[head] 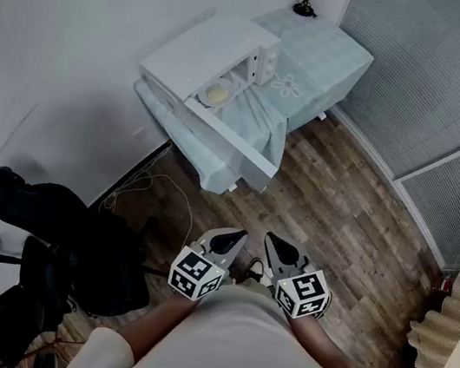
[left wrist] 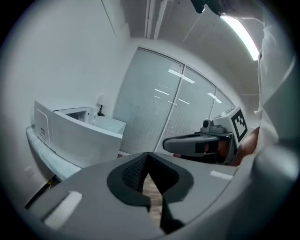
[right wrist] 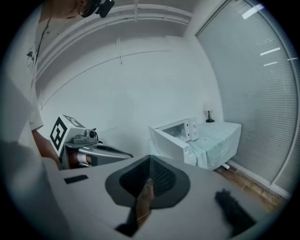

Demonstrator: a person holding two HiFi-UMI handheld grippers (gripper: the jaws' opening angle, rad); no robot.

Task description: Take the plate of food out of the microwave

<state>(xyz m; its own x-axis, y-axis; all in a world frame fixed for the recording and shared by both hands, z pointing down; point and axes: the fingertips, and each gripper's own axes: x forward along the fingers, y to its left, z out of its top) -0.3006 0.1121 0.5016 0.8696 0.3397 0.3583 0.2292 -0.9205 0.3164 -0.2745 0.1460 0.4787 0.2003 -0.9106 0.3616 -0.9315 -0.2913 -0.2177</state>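
Observation:
A white microwave (head: pixel 204 55) stands on a table under a light blue cloth (head: pixel 318 58), far ahead of me. Its door (head: pixel 236 140) is swung open. Inside sits a plate with pale yellow food (head: pixel 217 94). Both grippers are held low against the person's torso, well short of the table. The left gripper (head: pixel 238 236) and the right gripper (head: pixel 270 240) are side by side, both shut with nothing in them. The left gripper view shows the microwave (left wrist: pixel 70 129) at left and the right gripper (left wrist: pixel 197 143) beside it. In the right gripper view the open microwave (right wrist: pixel 180 136) stands ahead.
A black office chair (head: pixel 50 253) stands at the left by the white wall, with cables (head: pixel 146 183) on the wood floor near it. A small lamp (head: pixel 305 5) sits on the table's far end. Window blinds (head: pixel 440 92) run along the right, and a cardboard object (head: pixel 447 349) stands at lower right.

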